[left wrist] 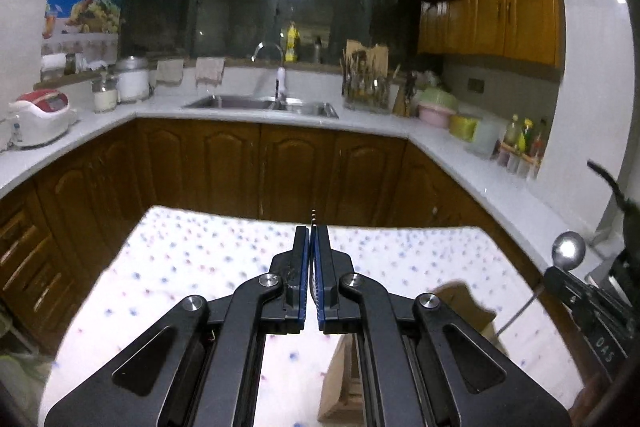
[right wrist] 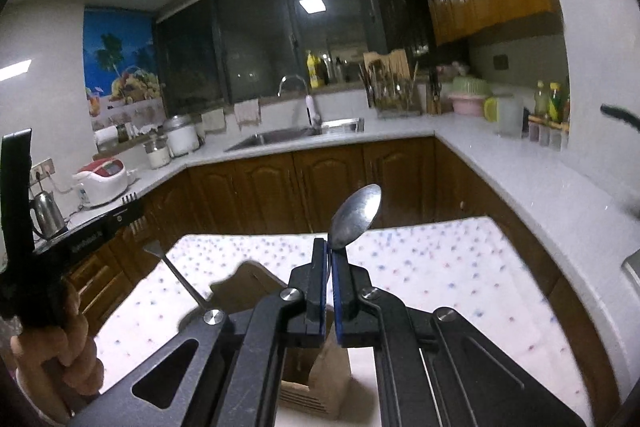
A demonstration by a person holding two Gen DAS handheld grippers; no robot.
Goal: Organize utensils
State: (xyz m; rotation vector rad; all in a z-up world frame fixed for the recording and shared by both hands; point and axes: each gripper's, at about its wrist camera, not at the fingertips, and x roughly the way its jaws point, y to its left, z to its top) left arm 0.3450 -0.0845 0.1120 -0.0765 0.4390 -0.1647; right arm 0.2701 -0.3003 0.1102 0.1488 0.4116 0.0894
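My right gripper [right wrist: 330, 247] is shut on a metal spoon [right wrist: 356, 217], bowl up, held above the table. The spoon also shows at the right edge of the left wrist view [left wrist: 568, 255]. My left gripper [left wrist: 312, 233] is shut on a thin fork; only its tine tips [left wrist: 313, 217] stick out above the jaws. In the right wrist view the fork's handle [right wrist: 176, 273] slants down from the left gripper [right wrist: 130, 205] at the left. A wooden utensil holder [right wrist: 316, 383] stands on the table below both grippers, also visible in the left wrist view [left wrist: 344, 383].
The table is covered with a white dotted cloth [left wrist: 192, 267]. Behind it runs a U-shaped counter with brown cabinets [left wrist: 240, 167], a sink [left wrist: 260, 105], a rice cooker [left wrist: 38, 117], a kettle [right wrist: 46, 213], a utensil rack [left wrist: 366, 83] and bottles [left wrist: 520, 141].
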